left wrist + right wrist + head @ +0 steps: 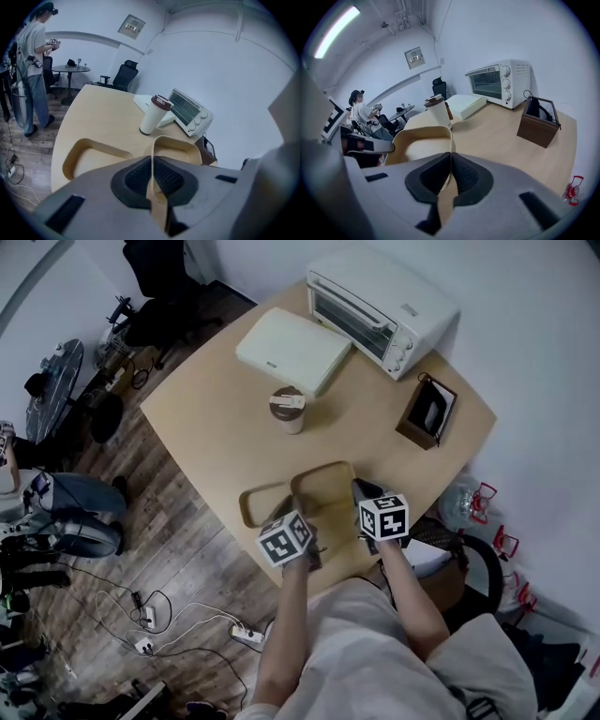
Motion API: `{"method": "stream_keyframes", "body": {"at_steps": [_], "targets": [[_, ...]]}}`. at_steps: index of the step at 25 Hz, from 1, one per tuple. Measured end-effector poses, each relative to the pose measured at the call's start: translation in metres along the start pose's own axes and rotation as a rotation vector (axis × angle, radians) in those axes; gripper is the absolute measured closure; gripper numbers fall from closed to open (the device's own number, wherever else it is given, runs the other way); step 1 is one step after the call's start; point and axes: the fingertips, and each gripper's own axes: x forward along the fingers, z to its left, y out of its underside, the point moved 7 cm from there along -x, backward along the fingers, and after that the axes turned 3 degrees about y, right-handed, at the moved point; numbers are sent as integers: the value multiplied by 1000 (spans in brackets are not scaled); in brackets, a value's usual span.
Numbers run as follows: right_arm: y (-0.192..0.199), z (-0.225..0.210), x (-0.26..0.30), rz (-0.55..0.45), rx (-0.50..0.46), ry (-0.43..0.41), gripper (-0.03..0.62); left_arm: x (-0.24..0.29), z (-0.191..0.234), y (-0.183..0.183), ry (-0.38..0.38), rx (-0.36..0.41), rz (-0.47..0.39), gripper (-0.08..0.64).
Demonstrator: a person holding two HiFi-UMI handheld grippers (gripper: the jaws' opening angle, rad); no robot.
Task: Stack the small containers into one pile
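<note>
I am in the carrying step of the stack. Both my grippers are clamped on the same shallow tan container [323, 486], one at each side. My left gripper [305, 538] has its fingers [136, 178] clenched on the thin wall at the near left corner, and the wall stands on edge between the pads. My right gripper [367, 502] has its fingers [425, 177] pinched shut on the rim at the right side in the same way. The container looks to be held off the desk [206, 409], near the front edge, with its left side overlapping the right end of the second container [261, 505]. That one is a matching tan tray lying flat on the desk just to the left, with nothing in it. Farther back stand a lidded paper cup [288, 410] and a white toaster oven [380, 307], both well clear of my path. I judge that the next move is to carry the held container leftward until it sits squarely over the second one. That means keeping it level between both hands, matching the rounded corners, and lowering it so that it nests inside. Both pairs of fingers should let go only once it rests there. The grip is on thin walls, so an uneven pull from either hand could twist it or let it slip. The second container also lies close to the desk's edge, so a knock on the way down could push it off.
</note>
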Motion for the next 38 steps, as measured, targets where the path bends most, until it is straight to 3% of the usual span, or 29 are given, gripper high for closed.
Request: {"method": "stream_keyframes", "body": {"at_steps": [9, 13, 17, 24, 28, 35, 38], "targets": [[11, 77, 1, 4, -17, -28, 572, -40, 59, -23, 0, 78, 30, 545], [13, 105, 5, 15, -59, -41, 569, -44, 88, -20, 53, 63, 56, 545], [18, 127, 9, 29, -97, -62, 565, -50, 110, -21, 51, 64, 76, 545], [28, 151, 14, 28, -148, -137, 516, -54, 140, -11, 68, 18, 99, 545], [30, 160, 18, 37, -194, -179, 464, -51, 147, -14, 61, 22, 103, 542], [31, 164, 29, 59, -210, -218, 443, -44, 152, -21, 75, 30, 119, 536], [31, 166, 32, 70, -203, -234, 437, -42, 153, -20, 79, 27, 128, 485]]}}
